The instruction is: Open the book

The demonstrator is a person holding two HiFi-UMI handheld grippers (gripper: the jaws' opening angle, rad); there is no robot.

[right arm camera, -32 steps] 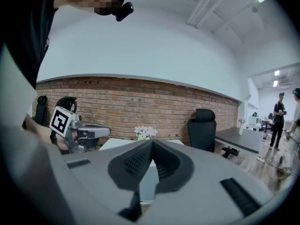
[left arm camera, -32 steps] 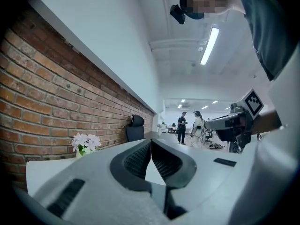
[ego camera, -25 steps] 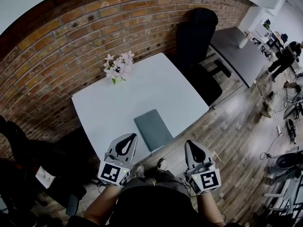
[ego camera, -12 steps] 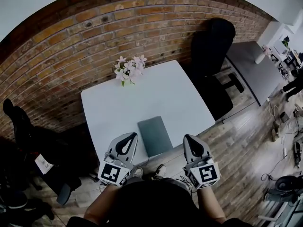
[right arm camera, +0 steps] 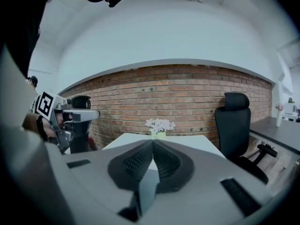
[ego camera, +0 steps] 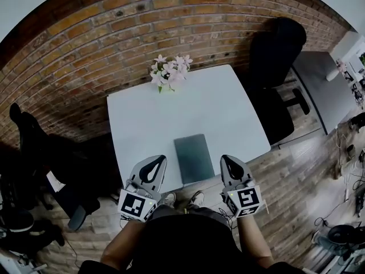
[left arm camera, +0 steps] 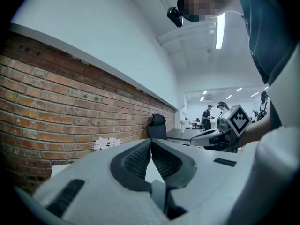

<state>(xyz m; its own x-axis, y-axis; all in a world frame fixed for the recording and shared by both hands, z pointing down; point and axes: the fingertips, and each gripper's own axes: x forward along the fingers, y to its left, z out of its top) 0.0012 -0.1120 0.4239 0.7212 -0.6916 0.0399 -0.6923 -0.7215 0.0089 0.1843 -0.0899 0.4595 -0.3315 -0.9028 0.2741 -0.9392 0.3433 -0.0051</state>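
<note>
– Lower middle of the head view, at the near edge of the white square table [ego camera: 148, 119]: a thin dark grey-green closed book [ego camera: 194, 157], lying flat, long side running up the frame.

– Claws?

– Left gripper [ego camera: 159, 160] and right gripper [ego camera: 227, 158] flank it, one on each side, near but not touching. Both are clenched tip to tip, with nothing between the pads in either gripper view.

– How will it handle?

– My guess: light, slim, stiff-covered, and smooth enough to skate on that tabletop. I'd pin one side with a closed tip and lift the cover's free long edge with the other. I cannot tell which side carries the spine.

– Any writing?

– None legible. The cover reads blank. The marker cube [ego camera: 136, 205] on each gripper shows black-and-white square patterns, not text. Pink-white flowers [ego camera: 170, 71] stand at the table's far edge, upper centre; no label seen.
</note>
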